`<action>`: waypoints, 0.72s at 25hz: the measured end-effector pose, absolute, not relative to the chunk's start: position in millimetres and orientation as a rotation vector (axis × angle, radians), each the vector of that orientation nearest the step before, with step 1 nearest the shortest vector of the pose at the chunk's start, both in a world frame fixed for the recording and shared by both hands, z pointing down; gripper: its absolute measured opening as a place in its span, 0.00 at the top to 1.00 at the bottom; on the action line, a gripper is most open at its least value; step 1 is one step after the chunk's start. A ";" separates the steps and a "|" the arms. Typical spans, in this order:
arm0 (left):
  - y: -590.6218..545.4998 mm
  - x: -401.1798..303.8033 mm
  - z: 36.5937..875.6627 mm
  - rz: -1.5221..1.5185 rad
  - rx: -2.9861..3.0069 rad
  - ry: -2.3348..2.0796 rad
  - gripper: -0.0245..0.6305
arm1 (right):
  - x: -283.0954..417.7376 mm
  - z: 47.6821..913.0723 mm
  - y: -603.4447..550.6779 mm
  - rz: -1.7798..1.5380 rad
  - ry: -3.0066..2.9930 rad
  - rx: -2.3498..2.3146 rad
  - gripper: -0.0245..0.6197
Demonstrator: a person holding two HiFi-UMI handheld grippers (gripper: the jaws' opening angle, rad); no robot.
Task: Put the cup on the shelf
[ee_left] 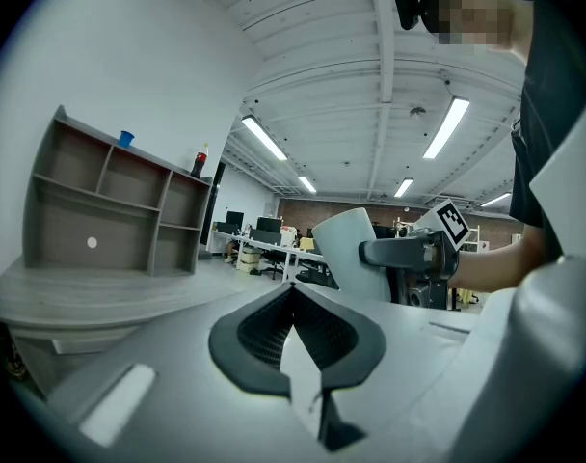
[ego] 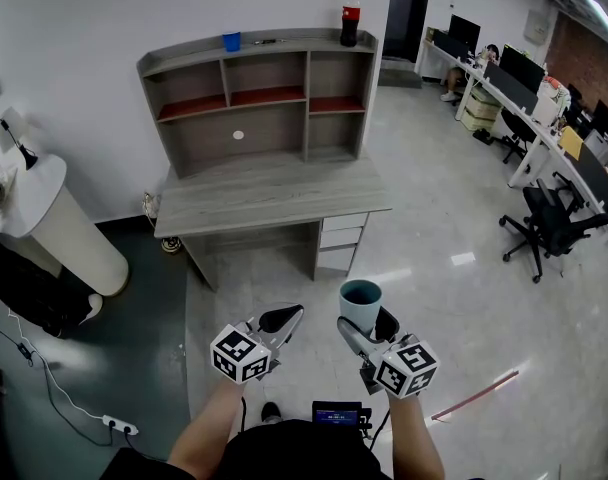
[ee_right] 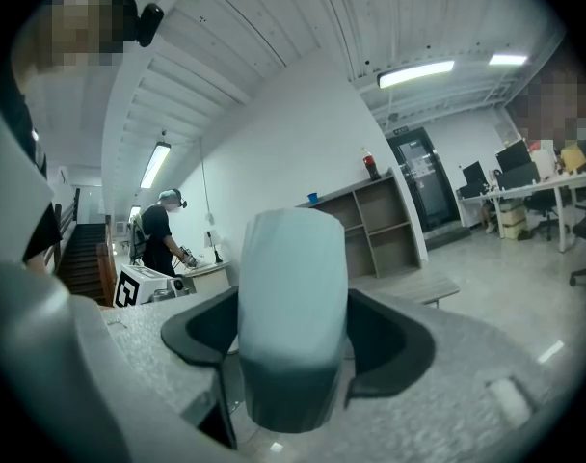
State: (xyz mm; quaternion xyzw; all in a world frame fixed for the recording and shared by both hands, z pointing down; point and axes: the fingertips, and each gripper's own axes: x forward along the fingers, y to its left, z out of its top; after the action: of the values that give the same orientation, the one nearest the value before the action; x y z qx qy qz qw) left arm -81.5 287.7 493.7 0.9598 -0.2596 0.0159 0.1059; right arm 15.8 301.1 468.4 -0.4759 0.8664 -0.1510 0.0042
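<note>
Item: cup (ego: 360, 303), pale, with a dark inside, upright, pinched at its lower wall by my right gripper (ego: 365, 326), one jaw on either side; it hangs over the floor, well apart from the shelf (ego: 259, 88). Item: my left gripper (ego: 280, 320), jaws pressed together on nothing, just beside the right one. Item: the shelf unit, standing on a grey desk (ego: 274, 193) against the wall, with open compartments and a top board that carries a small blue cup (ego: 231, 41) and a bottle (ego: 351, 16). Handling note, as I judge it: I carry the cup level and approach the desk squarely. I then choose a bare compartment or the free stretch of top board between the blue cup and the bottle. I set the base flat before spreading the jaws and draw straight back so the pads do not tip it. The grip sits low, so a slow carry suits a tall load. Not determinable: whether the cup holds anything, since its inside reads only as dark; its base, covered by the jaws; how deep the compartments go; the small white round mark (ego: 238, 135) on the shelf's back panel, too small to identify.
</note>
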 end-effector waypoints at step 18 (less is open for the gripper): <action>300.8 -17.6 505.4 0.081 2.796 -0.840 0.96 | 78.8 472.5 306.2 -0.498 2.750 -1.383 0.43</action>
State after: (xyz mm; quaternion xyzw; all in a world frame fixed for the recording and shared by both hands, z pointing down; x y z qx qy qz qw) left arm -17.6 300.8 505.4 0.9515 -0.2859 0.0275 0.1101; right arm 78.8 306.2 472.5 -0.4436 0.8818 -0.1596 0.0118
